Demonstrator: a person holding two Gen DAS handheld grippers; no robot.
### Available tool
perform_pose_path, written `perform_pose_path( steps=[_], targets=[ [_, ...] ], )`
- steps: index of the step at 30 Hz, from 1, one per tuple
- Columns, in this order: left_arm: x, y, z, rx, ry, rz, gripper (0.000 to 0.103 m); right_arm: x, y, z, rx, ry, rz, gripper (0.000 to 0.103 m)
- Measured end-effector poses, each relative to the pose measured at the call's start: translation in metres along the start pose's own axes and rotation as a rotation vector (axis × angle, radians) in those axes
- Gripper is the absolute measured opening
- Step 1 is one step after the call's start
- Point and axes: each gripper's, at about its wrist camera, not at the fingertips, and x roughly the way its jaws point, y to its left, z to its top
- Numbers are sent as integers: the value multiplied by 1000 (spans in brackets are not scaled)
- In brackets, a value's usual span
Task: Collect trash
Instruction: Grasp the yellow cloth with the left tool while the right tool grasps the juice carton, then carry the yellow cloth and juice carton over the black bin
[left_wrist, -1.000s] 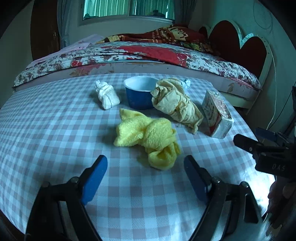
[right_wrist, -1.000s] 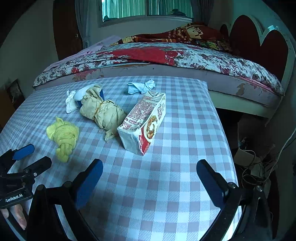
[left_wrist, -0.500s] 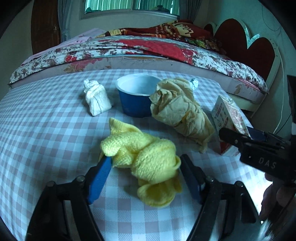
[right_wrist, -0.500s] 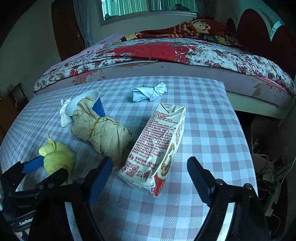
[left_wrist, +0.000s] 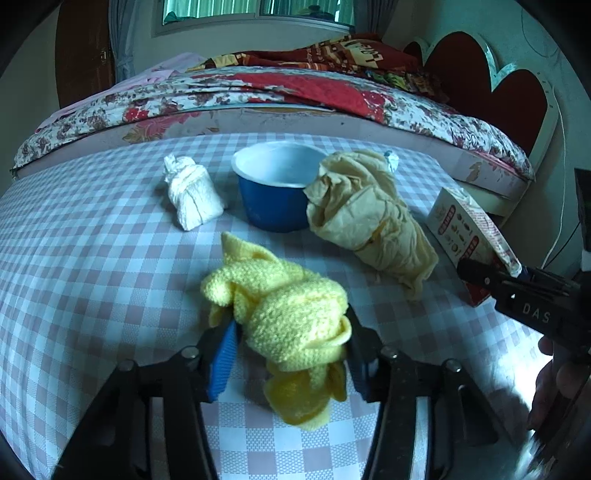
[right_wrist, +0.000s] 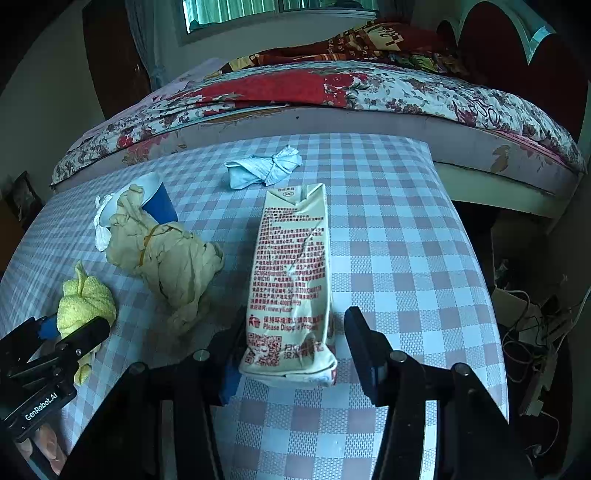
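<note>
Both grippers are now straddling their targets, where a second ago each was standing short of its item with jaws spread wide. The left gripper (left_wrist: 291, 350) is closing around the yellow knitted cloth (left_wrist: 284, 317), which is bulging up between the jaws; its pads appear to be touching the cloth's sides, though a firm grip cannot be confirmed. The right gripper (right_wrist: 291, 350) is closing on the milk carton (right_wrist: 291, 280), lying flat with its near end between the jaws; a gap is showing beside the right-hand jaw, so nothing is being held yet. Collection is only beginning: beyond the jaws, the beige crumpled wrapper (left_wrist: 365, 218), the white tissue wad (left_wrist: 192, 195), the pale blue crumpled paper (right_wrist: 264, 170) and the blue cup (left_wrist: 277, 184) are all still lying on the checked tablecloth (left_wrist: 92, 258).
</note>
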Motion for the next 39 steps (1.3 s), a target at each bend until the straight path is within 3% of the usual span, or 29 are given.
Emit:
perform_pose_path(
  steps=[4, 7, 24, 39],
  targets=[
    [-2, 3, -2, -9, 0, -21, 46, 0, -2, -2, 11, 10, -1, 51],
    [-3, 6, -2, -10, -1, -36, 42, 0, -4, -4, 16, 16, -5, 36],
    [-23, 8, -10, 27, -25, -24, 40, -25, 4, -15, -21, -11, 4, 36],
    [-71, 2, -39, 59, -50, -18, 40, -87, 11, -53, -42, -43, 25, 36]
  ],
)
